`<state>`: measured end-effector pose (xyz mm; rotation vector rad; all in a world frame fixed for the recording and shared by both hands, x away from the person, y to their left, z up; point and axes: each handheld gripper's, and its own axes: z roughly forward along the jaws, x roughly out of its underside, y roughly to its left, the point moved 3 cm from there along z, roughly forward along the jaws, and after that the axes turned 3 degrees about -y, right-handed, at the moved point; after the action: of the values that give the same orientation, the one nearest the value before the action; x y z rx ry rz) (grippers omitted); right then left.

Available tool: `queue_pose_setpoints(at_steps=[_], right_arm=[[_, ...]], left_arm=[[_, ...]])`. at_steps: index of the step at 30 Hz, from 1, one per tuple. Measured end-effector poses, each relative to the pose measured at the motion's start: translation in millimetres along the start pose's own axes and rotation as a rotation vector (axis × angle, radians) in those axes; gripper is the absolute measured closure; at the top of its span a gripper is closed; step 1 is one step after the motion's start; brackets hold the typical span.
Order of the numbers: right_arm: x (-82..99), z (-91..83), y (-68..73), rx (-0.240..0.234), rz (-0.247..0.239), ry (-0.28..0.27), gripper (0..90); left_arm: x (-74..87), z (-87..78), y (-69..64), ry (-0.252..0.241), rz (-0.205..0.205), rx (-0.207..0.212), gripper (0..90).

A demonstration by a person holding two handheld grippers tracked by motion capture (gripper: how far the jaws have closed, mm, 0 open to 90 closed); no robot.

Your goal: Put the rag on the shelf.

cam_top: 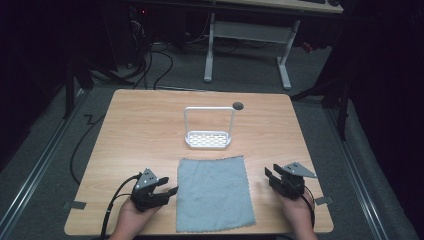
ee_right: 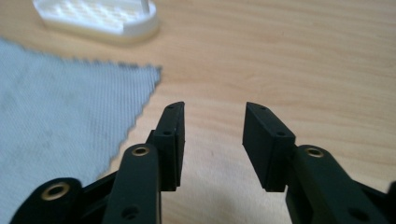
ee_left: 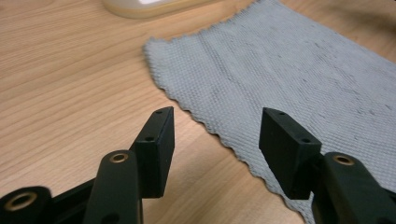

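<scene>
A grey-blue cloth (cam_top: 213, 192) lies flat on the wooden table (cam_top: 140, 130), near the front edge. Behind it stands a white rack (cam_top: 208, 139) with a perforated base and a tall hoop handle. My left gripper (cam_top: 166, 186) rests just left of the cloth, open, with nothing between its jaws. Its own view has the cloth (ee_left: 289, 79) and its zigzag left edge running under the gap between the jaws (ee_left: 217, 135). My right gripper (cam_top: 271, 176) sits to the right of the cloth, open and empty. Its view shows the cloth's far right corner (ee_right: 65, 112) and the rack base (ee_right: 100, 18).
A small dark round disc (cam_top: 238, 105) lies at the back of the table beside the rack. Beyond the table are a white desk frame (cam_top: 247, 40), cables on the grey floor and metal rails along both sides.
</scene>
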<state>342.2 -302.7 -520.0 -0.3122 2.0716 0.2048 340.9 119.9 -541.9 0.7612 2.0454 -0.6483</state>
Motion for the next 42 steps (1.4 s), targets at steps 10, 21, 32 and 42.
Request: queue_pose_setpoints(at_steps=[10,21,32,42], right_arm=[[4.1,3.7,9.3,-0.046,-0.044,0.022,64.7],[2.9,31.9,73.0,-0.192,-0.201,0.084,87.8],[26.5,10.7,95.8,-0.234,-0.262,0.212,89.1],[19.9,-2.4,85.7,-0.217,-0.152,0.074,68.0]], left_arm=[[0.1,9.0,-6.4,0.022,0.01,0.015,49.8],[-1.8,33.3,-36.7,0.077,0.13,0.06,71.3],[14.7,8.6,-53.3,0.165,0.156,0.151,73.3],[-5.8,11.3,-7.7,0.03,-0.023,-0.001,58.9]])
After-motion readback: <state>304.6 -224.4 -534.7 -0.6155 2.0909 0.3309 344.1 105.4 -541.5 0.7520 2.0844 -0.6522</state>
